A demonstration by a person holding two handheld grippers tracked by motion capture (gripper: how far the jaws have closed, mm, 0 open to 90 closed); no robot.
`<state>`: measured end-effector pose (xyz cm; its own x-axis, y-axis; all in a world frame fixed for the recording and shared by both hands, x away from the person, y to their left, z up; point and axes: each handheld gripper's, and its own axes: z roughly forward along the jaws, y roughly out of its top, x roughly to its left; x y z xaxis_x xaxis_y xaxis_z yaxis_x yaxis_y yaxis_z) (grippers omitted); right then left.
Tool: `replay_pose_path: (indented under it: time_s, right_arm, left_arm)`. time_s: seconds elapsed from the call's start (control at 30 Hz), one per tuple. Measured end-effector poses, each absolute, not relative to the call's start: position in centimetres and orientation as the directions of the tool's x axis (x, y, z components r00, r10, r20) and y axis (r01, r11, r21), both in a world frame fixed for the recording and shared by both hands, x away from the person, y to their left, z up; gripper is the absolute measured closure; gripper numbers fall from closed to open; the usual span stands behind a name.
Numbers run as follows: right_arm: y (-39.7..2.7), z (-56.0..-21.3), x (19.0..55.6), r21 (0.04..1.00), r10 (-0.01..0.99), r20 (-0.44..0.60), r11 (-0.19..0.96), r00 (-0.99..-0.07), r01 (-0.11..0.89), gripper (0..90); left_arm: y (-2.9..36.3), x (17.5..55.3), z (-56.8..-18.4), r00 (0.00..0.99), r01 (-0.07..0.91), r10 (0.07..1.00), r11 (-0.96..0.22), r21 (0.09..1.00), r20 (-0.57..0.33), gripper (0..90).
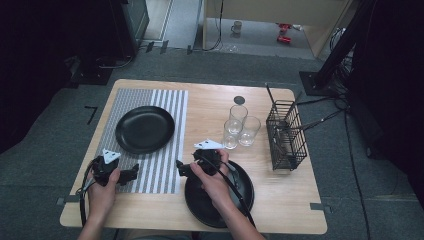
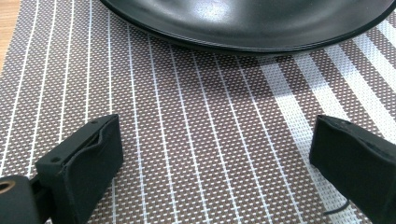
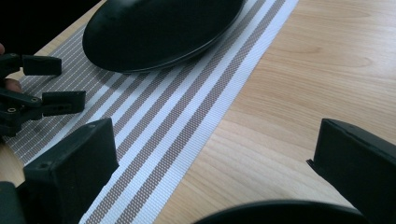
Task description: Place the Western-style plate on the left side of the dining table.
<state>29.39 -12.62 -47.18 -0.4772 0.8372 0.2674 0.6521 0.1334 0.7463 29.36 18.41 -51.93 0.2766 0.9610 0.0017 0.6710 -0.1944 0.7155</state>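
A black plate (image 1: 145, 129) lies on the striped placemat (image 1: 172, 100) at the table's left; its rim (image 2: 243, 28) sits just ahead of my left gripper (image 2: 217, 140). That left gripper (image 1: 131, 173) hovers over the mat's near part, jaws wide apart with nothing between them. A second black plate (image 1: 245, 192) rests on bare wood near the front edge, under the right hand. My right gripper (image 1: 181, 168) points left over that plate's rim (image 3: 280, 211), toward the mat's edge. The right gripper (image 3: 217, 140) is open and empty. The left gripper (image 3: 56, 84) also shows in the right gripper view.
Three clear glasses (image 1: 239, 127) stand close together right of the mat. A black wire basket (image 1: 286, 135) with utensils stands at the table's right. A small dark disc (image 1: 239, 100) lies near the far edge. Bare wood (image 1: 290, 200) shows at the front right.
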Motion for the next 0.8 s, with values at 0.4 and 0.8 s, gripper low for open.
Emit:
replay_pose_path:
  time_s: [0.4, 0.8]
  right_arm:
    - [-14.7, -47.1, 28.2, 0.748, 0.853, 0.26, 0.118, -0.453, 0.653, 0.0]
    - [-16.7, -47.3, 27.2, 0.752, 0.867, 0.256, 0.099, -0.427, 0.651, 0.0]
  left_arm:
    - [18.4, 29.4, -51.9, 0.277, 0.671, 0.961, -0.195, 0.715, 0.002, 3.1]
    - [18.4, 29.4, -51.9, 0.277, 0.671, 0.961, -0.195, 0.715, 0.002, 3.1]
